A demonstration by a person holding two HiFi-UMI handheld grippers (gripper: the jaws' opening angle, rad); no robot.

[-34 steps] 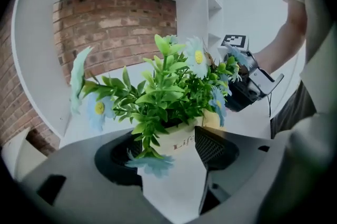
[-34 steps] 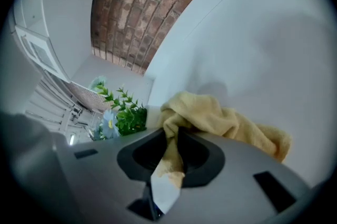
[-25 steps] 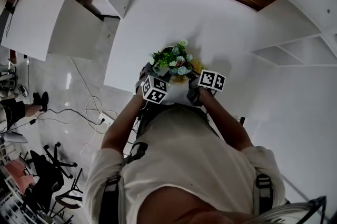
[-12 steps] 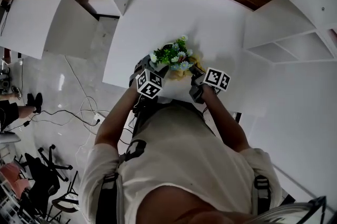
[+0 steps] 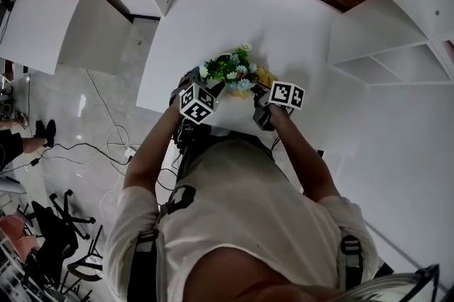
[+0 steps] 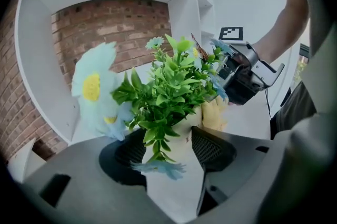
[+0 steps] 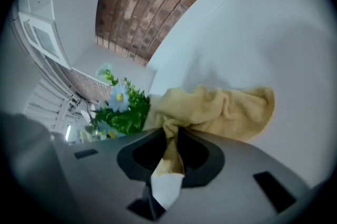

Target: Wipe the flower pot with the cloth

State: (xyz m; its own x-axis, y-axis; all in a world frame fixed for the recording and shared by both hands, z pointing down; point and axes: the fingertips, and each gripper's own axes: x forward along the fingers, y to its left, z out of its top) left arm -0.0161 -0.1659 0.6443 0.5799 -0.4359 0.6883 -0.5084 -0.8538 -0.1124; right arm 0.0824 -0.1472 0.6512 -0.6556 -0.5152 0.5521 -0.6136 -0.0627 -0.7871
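Your left tongs (image 6: 168,152) stand wide, and their jaws have just been closing. The pot (image 6: 174,191) sits between them, and the pads look to meet its two sides, so I judge it gripped and steadied. The pot stands upright on the white counter (image 5: 213,17), near the edge closest to you, with the plant (image 6: 168,91) spilling over its rim and over the left pad.

Your right tongs (image 7: 171,157) are nearly shut, pinching a fold of the yellow cloth (image 7: 221,110). The rest of it bunches out ahead of the tips.

The wipe falls to your right hand. From those tongs the pot lies ahead and to the left, with the leaves just past the cloth's left end. In the left gripper view the cloth is at the pot's right flank under the foliage, touching it or just beside it. The pot's long axis is vertical, so likely stroke up and down that wall, keeping below the leaves.
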